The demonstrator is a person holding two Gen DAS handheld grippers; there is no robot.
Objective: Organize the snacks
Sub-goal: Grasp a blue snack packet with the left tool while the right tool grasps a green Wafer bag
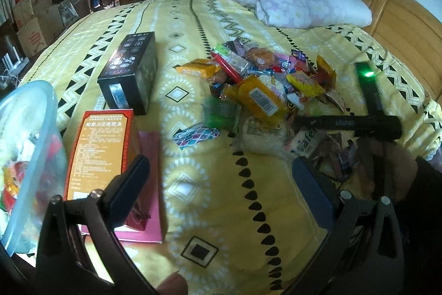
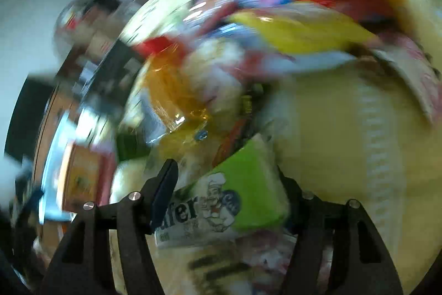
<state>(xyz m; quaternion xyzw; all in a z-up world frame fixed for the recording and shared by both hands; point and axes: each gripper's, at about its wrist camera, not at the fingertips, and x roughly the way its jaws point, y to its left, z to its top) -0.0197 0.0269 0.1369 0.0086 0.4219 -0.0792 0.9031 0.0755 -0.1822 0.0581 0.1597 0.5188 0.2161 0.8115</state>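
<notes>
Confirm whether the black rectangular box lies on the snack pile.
No: the black rectangular cardboard box lies on the yellow patterned bedspread, apart from the snack pile.

Both tongs are matte black, each with angled linkage arms pinned by round silver screws. The left tongs [image 1: 221, 179] carry dark navy rectangular pads [image 1: 315, 195]; the right tongs [image 2: 229, 192] have similar dark blue-edged fingers [image 2: 165, 184].

The left wrist view looks steeply down across the bed [image 1: 176, 18] from near its edge, the snack pile [image 1: 265, 90] ahead and slightly right. The right wrist view, badly blurred, sits close over that same snack pile [image 2: 248, 46], a wafer packet [image 2: 232, 201] nearest its lens. Both share the pile.
</notes>
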